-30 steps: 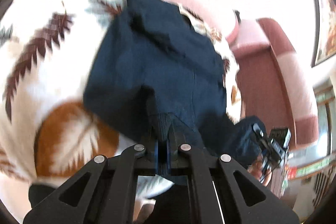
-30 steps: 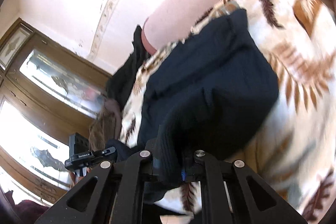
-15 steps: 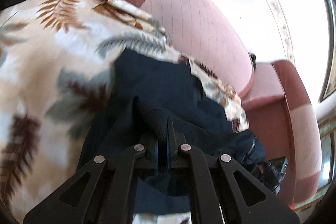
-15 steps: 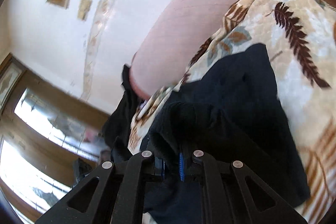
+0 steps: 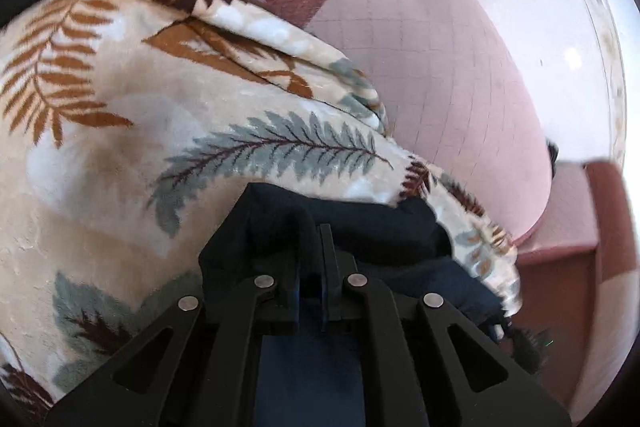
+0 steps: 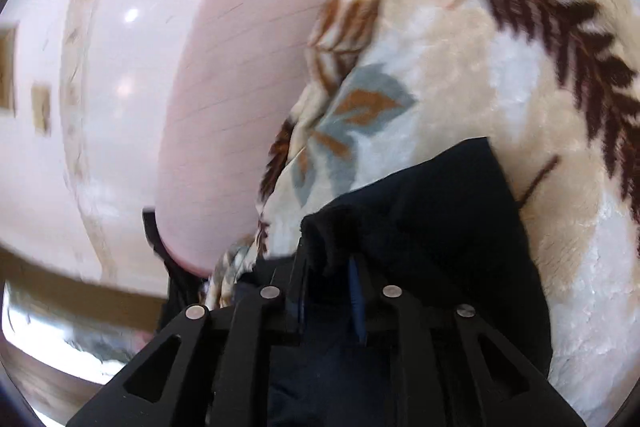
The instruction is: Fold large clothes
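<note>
Both grippers sit at the bottom centre of their frames. Our left gripper (image 5: 310, 247) is pinched tight on a fold of the navy garment (image 5: 380, 227). Our right gripper's (image 6: 330, 267) jaws are opening, with a bunched edge of that garment (image 6: 440, 207) still between them. We see the garment lying low in each frame on a leaf-print blanket (image 5: 120, 147), with the pink sofa backrest (image 5: 440, 67) above.
</note>
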{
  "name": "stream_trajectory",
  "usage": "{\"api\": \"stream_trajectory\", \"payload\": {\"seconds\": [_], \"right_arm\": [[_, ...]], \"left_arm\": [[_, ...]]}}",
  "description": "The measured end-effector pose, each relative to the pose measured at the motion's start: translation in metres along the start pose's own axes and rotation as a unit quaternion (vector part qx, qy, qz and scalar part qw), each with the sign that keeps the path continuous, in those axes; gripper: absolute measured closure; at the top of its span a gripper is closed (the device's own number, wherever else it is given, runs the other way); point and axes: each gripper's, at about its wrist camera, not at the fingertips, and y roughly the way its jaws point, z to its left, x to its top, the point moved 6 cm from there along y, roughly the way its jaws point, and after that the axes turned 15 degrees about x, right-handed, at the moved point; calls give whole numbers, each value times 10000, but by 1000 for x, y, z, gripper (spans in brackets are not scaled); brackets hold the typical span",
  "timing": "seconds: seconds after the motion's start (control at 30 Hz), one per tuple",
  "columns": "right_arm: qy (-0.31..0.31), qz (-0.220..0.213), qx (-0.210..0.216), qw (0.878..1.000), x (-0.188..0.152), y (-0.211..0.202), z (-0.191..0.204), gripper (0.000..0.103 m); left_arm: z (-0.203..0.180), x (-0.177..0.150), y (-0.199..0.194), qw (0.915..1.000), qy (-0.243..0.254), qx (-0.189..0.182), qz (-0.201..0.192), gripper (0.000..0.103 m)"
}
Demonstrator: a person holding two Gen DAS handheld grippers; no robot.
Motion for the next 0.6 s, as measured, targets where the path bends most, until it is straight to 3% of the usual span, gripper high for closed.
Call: {"api": "stream_trajectory", "payload": {"seconds": [0.07, 0.1, 0.13, 0.17, 0.33, 0.47, 0.53, 0.6], "right_arm": [[111, -213, 414, 9989, 7, -15, 7, 66], [28, -399, 539, 9977, 12, -27, 13, 51], [-126, -591, 570, 9965, 17, -39, 17, 39], [-344, -721, 421, 9959, 20, -51, 20, 36], [-1266, -218, -841, 9881, 15, -54, 17, 36], [-1634, 245, -954, 9816, -4, -26, 19, 36], [-1949, 490, -1060, 9739, -16, -6, 22, 36], [-2325, 885, -1744, 9527, -29, 17, 14, 42]], "left_arm": [[7, 8, -12, 9993, -230, -299, -51, 92], [12, 12, -19, 9987, -283, -391, -161, 88], [16, 14, -25, 9983, -289, -437, -249, 78], [19, 14, -30, 9982, -261, -441, -298, 73], [30, -9, -25, 9989, 206, -411, -81, 65], [20, -38, -4, 9972, 642, -323, 213, 65], [11, -48, 3, 9960, 855, -123, 216, 64], [3, -51, 5, 9947, 1020, 28, 130, 60]]}}
